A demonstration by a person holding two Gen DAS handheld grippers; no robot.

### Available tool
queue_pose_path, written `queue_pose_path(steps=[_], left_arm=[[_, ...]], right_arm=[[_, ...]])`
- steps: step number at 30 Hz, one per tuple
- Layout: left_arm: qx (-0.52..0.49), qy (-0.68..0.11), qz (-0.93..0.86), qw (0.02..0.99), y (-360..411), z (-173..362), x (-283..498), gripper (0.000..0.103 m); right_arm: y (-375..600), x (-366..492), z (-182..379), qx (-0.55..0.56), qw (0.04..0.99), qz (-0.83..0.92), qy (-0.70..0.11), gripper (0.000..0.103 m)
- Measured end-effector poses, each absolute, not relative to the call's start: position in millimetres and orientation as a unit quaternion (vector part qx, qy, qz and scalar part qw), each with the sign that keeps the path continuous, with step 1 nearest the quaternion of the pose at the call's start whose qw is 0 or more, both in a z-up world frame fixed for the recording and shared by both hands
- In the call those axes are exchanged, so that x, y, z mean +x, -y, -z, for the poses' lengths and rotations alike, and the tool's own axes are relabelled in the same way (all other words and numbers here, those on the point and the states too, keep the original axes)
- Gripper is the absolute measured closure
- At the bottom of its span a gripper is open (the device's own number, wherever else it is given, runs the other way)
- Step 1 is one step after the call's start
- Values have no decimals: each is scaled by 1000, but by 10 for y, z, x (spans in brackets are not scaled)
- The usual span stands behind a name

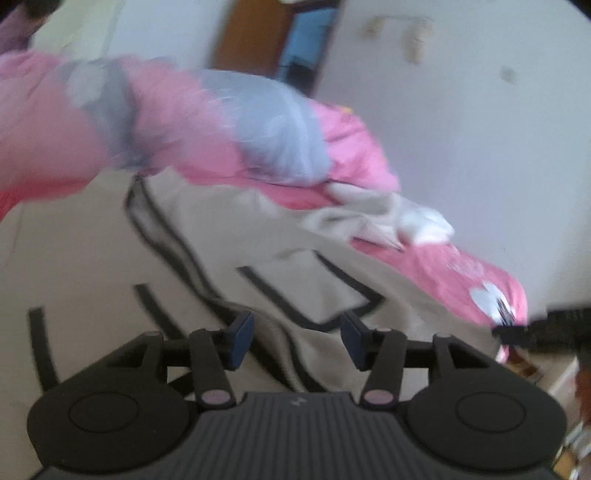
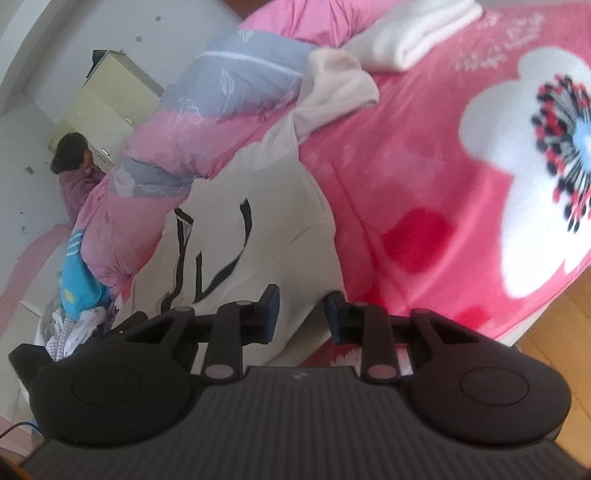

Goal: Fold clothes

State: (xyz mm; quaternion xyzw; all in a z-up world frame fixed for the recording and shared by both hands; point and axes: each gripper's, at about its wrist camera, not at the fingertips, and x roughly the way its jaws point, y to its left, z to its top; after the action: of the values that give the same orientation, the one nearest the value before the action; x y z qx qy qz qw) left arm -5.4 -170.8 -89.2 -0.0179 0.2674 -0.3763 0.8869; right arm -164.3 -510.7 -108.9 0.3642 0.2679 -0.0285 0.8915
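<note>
One white flower point(image 2: 532, 166), right view only.

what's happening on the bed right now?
A person is working on a cream garment with black lines, spread on the pink bedspread. The left hand-held gripper and right hand-held gripper are both open just above it, with nothing clamped; the right one sits near the garment's edge. A pink and grey duvet is bunched beside the garment, and a white folded item lies further up the bed.
</note>
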Motion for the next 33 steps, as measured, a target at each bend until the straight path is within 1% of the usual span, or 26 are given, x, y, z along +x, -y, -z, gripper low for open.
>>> queue_pose_path(steps=[3,7,10,14,19,21,24,26,28,30,31,33], left_arm=[[29,-265,418,869,1908,926,-212,51],[99,-266,435,855,2117,1097,-389,51],[134,-250,431,857,2179,1204,-477,51],[123,-255,435,854,2165,1215,-426,51],[112,-262,440,851,2131,1221,-388,51],[106,-267,442,850,2127,1225,-354,51],[94,-276,443,848,2107,1211,-305,52],[90,-289,437,847,2117,1172,-270,55],[79,-300,431,847,2114,1097,-220,55],[71,-299,426,851,2097,1020,-163,55],[67,-295,426,852,2092,977,-129,55],[61,-288,427,855,2102,902,-56,55]], right_arm=[[5041,-1629,1004,329,903,29,-274,77],[4952,-1610,891,280,917,29,-281,77],[5009,-1652,922,283,911,41,-296,77],[5104,-1811,880,280,913,62,-289,77],[5259,-2012,653,295,928,59,-218,75],[5210,-1915,615,287,934,40,-211,75],[5006,-1607,658,257,938,-5,-231,75],[4868,-1373,736,230,939,-33,-252,75],[4818,-1132,873,211,933,-41,-288,75],[4798,-891,1028,194,923,-43,-329,75],[4796,-794,1106,191,918,-40,-346,77],[4785,-740,1111,188,916,-41,-351,77]])
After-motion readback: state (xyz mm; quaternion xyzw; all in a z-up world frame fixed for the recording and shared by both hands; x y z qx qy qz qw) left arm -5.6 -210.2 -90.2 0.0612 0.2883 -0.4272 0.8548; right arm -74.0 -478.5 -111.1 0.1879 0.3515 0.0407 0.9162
